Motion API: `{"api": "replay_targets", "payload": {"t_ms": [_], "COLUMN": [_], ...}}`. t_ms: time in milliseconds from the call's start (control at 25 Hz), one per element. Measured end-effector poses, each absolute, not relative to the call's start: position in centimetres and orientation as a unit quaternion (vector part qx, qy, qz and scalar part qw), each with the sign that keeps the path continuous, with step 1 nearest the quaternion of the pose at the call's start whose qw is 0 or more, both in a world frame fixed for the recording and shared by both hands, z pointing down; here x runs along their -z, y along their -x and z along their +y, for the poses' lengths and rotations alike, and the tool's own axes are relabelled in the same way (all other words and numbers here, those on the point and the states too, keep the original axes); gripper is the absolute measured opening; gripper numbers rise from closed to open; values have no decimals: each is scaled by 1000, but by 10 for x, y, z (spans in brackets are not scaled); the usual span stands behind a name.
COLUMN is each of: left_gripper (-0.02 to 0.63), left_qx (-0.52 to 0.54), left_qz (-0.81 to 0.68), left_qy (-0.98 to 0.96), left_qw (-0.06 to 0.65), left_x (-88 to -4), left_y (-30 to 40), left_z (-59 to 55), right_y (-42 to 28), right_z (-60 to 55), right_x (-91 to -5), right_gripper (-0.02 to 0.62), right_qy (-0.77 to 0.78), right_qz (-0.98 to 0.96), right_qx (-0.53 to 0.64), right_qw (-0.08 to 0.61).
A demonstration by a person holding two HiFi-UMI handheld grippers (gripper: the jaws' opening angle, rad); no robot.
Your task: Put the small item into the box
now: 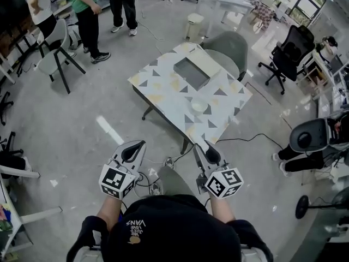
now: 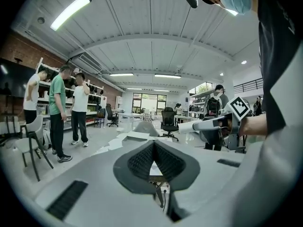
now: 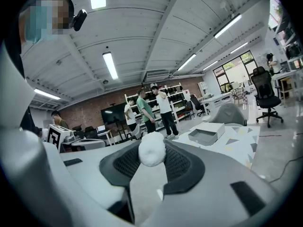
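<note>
One white fluffy ball (image 3: 152, 155) sits pinched in the right gripper (image 3: 152, 149), the left gripper (image 2: 152, 146) has its tips together on nothing; looks like the carry step, and next likely needs the fingertips over the grey box (image 3: 206, 135) well ahead, then release.

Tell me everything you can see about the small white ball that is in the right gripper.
The white ball is small and round. It looks soft, with a slightly fuzzy, matte surface like cotton or foam. It sits near the tips of the right gripper, pinched between the two dark ribbed pads, which touch it on both sides. Nothing else touches it. It is held in the air, short of the patterned table and the open grey box.
</note>
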State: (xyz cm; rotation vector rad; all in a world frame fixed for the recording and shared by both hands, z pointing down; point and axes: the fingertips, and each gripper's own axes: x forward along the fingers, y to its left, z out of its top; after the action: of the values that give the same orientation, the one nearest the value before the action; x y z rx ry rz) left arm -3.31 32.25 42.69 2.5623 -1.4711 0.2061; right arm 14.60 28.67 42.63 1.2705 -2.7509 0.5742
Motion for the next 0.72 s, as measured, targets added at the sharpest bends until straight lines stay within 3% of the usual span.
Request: {"api": "replay_targets", "payload": {"t_ms": [720], "left_gripper": [6], "left_qx": [-87], "left_qz": [-510], "left_qy": [-850], "left_qw": [104], "left_x": [-442], "left_y": [76], "left_z": [190], "right_y": [-112], "right_z": [136], "right_x": [-441], "right_gripper": [126], "right_qy": [-409], "right_qz": [-891], "right_qx": [-195], "right_qw": [38]}}
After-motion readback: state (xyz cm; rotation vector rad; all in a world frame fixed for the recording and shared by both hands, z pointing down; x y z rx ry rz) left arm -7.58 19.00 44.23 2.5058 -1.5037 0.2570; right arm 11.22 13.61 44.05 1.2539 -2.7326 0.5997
